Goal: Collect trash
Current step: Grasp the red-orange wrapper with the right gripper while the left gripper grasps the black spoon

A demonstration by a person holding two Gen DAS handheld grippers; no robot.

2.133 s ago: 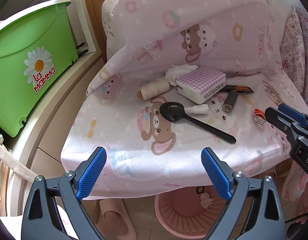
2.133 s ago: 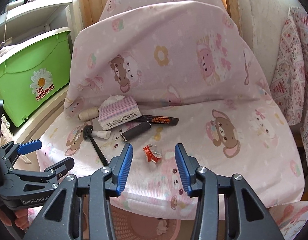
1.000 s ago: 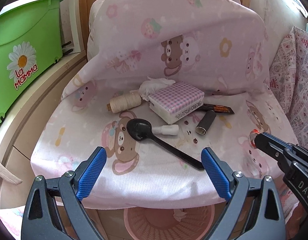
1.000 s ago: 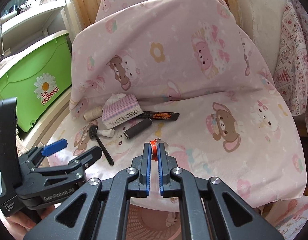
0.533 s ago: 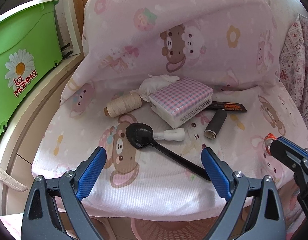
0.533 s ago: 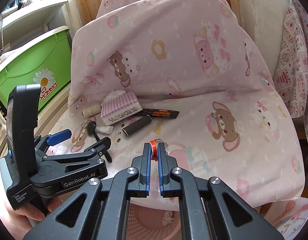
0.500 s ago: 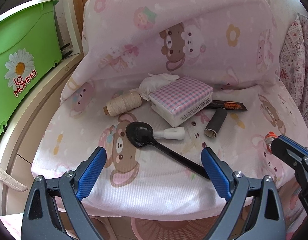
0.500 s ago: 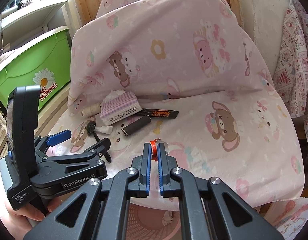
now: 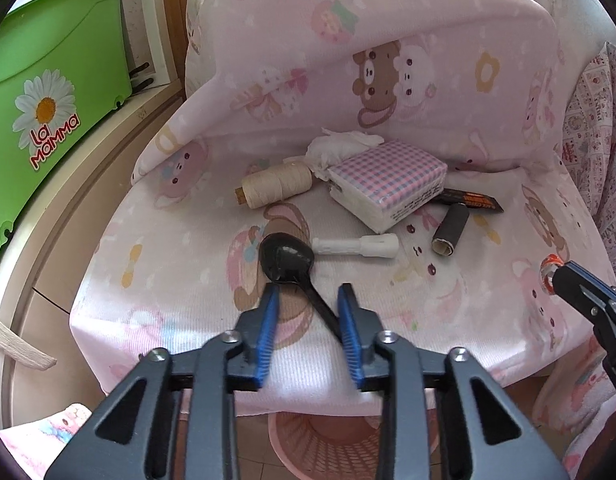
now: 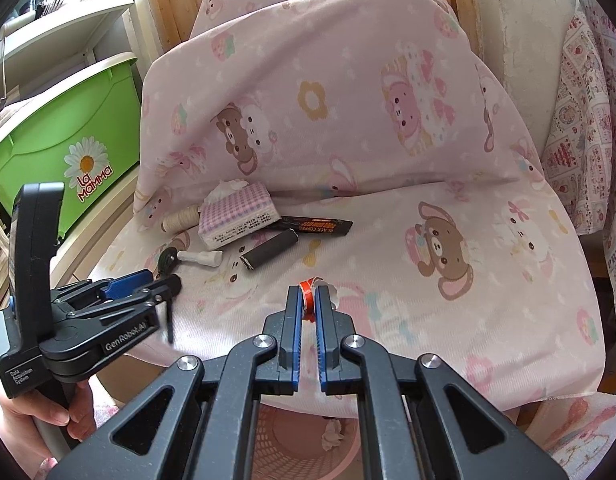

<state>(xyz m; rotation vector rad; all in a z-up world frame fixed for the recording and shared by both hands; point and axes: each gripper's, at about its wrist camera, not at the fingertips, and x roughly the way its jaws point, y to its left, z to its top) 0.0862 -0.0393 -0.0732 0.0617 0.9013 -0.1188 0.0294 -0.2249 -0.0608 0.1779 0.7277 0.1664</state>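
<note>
While angled downward, left tongs [image 9: 308, 300] are closing around a glossy black plastic spoon's [image 9: 295, 268] thin handle on the pink printed seat cover [image 9: 179, 280]; right tongs [image 10: 308, 300] clamp a crinkled red-white wrapper [image 10: 308, 292].

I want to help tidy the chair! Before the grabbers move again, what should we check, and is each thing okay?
1. Right gripper has the red wrapper pinched: ok.
2. Black spoon handle sits between the left gripper pads: ok.
3. Left jaws are closing but do not yet press the handle: not ok.
4. Pink basket waits under the seat edge: ok.
5. Spoon bowl clear of the white stick: cannot tell, they look very close.
6. Tissue pack out of the way: ok.
</note>
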